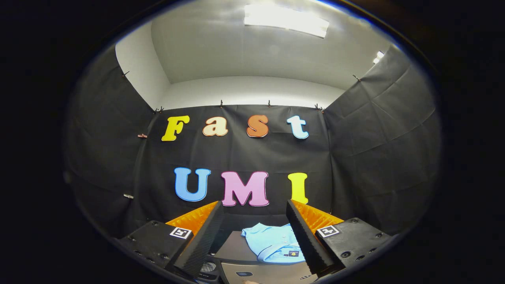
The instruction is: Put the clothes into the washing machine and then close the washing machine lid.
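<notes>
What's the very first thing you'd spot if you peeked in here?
Probably the light blue shirt, lying folded on a dark flat surface just ahead of the gripper, seen between its two wide-open fingers, which touch nothing. Next would be the bright ceiling light glowing high above the booth's black cloth wall.

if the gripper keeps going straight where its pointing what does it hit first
Probably the booth's black cloth wall. The open gripper points level, and the folded light blue shirt lies lower, between the fingers, though depth is unclear.
</notes>
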A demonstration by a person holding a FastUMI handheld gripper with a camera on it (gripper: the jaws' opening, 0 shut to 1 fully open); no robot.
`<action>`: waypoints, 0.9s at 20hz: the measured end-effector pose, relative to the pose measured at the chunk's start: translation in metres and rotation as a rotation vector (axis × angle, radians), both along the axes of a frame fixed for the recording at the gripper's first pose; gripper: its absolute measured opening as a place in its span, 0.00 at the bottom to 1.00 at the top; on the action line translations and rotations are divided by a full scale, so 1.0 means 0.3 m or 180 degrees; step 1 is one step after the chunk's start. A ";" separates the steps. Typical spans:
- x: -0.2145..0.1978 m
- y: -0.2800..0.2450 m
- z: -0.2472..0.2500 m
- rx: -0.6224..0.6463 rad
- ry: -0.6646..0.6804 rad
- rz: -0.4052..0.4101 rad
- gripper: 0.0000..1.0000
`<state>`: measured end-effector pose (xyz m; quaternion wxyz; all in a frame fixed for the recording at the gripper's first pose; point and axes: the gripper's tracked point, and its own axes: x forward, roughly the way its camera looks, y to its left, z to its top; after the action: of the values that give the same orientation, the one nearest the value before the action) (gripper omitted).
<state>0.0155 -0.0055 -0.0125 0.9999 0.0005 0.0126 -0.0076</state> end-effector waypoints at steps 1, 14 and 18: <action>0.002 -0.005 -0.004 0.0007 0.0004 -0.0006 0.99; 0.284 -0.163 -0.064 0.0005 0.0320 -0.0220 0.99; 0.411 -0.215 -0.125 0.0013 0.0552 -0.0324 0.99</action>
<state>0.1390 -0.0699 -0.0501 0.9934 0.0025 0.0991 -0.0585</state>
